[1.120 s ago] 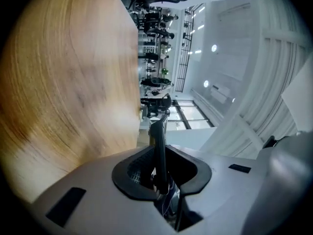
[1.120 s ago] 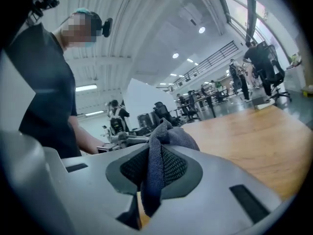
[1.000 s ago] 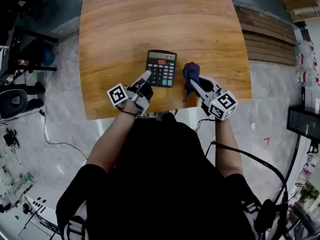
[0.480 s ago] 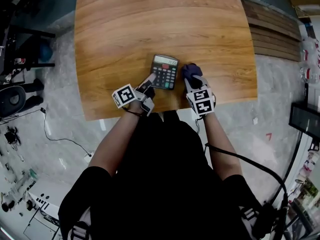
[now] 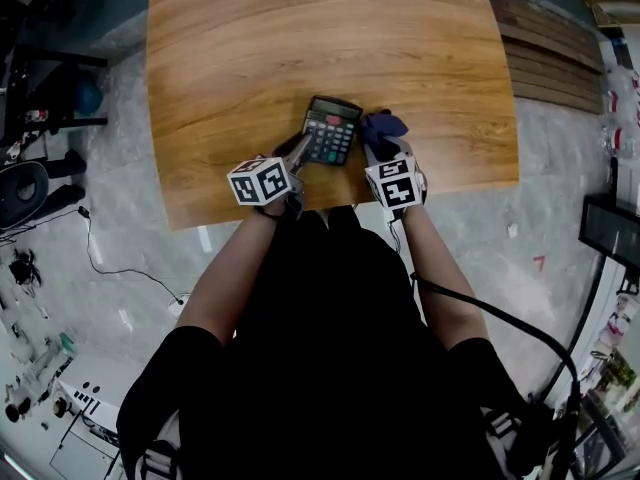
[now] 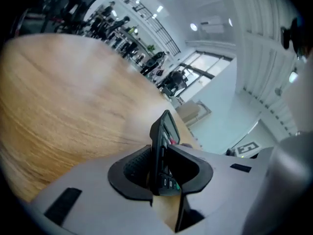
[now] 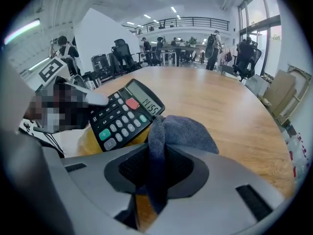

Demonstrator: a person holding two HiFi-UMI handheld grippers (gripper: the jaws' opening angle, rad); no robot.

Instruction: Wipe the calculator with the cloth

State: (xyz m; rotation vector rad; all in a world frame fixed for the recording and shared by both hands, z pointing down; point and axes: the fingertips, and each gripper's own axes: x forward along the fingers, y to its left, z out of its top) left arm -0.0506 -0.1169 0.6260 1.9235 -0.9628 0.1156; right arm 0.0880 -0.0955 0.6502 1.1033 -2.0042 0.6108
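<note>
Head view: a rectangular wooden table [image 5: 300, 38] with lengthwise grain and a smooth finish carries the work.

Calculator [image 5: 332, 128]: flat, black, hard plastic body, located near the table's front edge, directly before the person. It sits tilted. The grey display is at the far end, with rows of small rounded keys below it, one red and one green.

Left gripper [image 5: 303, 148]: grey moulded jaws with black ribbed pads. The jaws clamp the calculator's near end, one pad behind its back and one over its keys, and they are opening. The left gripper view shows the body edge-on between the pads.

Cloth [image 7: 186, 131]: dark blue-grey, soft, napped fabric, bunched into folds.

Right gripper [image 7: 156, 168]: jaws closed on a hanging fold of the cloth. The bunched remainder sits just beside the calculator's right side; contact between them cannot be confirmed.
</note>
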